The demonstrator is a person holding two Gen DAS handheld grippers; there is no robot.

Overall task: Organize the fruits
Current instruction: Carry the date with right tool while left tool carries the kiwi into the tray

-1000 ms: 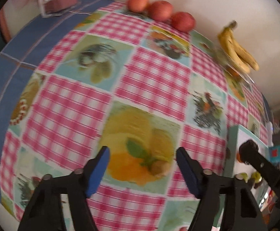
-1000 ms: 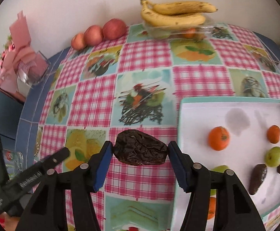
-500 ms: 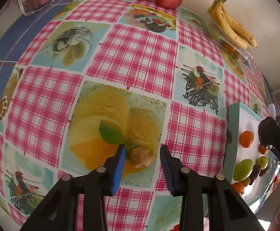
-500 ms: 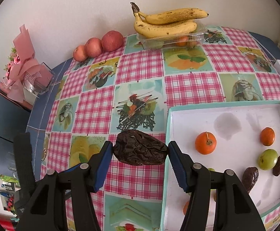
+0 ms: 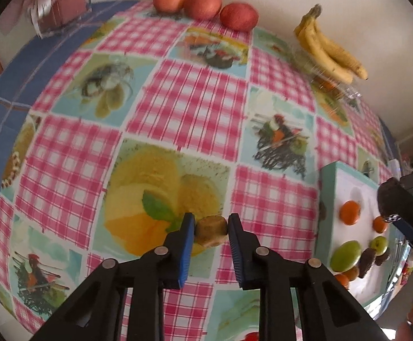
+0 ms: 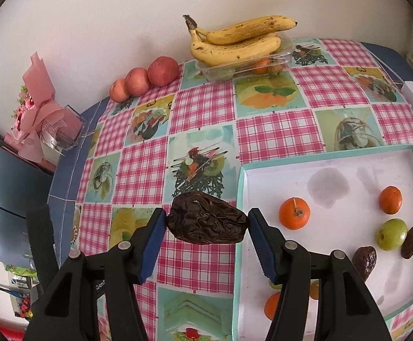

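A: What does your left gripper (image 5: pixel 210 228) hold?

B: Your left claw is clamped on a small brown fruit (image 5: pixel 210 230). Its jaws have just been closing, and both blue pads (image 5: pixel 186 244) press the fruit's sides. Whether the fruit is lifted off the tablecloth (image 5: pixel 189 102) or rests on it, you cannot tell. Beneath the claw lies a printed square of yellow fruit with a green leaf.

A: And your right gripper (image 6: pixel 207 223)?

B: Your right claw is clamped on a dark wrinkled date (image 6: pixel 207 221), held endwise between the pads and clear of the cloth. Just right of that claw stands the white tray (image 6: pixel 242 187) with a teal rim; the date hangs beside its left wall.

A: What lies in the tray?

B: Right of and beyond the right claw: two oranges (image 6: pixel 294 213), a green fruit (image 6: pixel 391 233), and two more dates (image 6: pixel 412 241). Other pieces are partly hidden behind the right finger.

A: What lies ahead of your claws?

B: Far ahead, against the wall: three red apples (image 6: pixel 163 71) in a row to the left, and bananas (image 6: pixel 234 44) on top of a clear plastic box (image 6: pixel 246 66) of fruit. Far left of the right claw stands a pink wrapped bouquet (image 6: pixel 37 108).

A: Does either view show the other gripper?

B: Yes. The left view shows your right claw at the far right over the tray.
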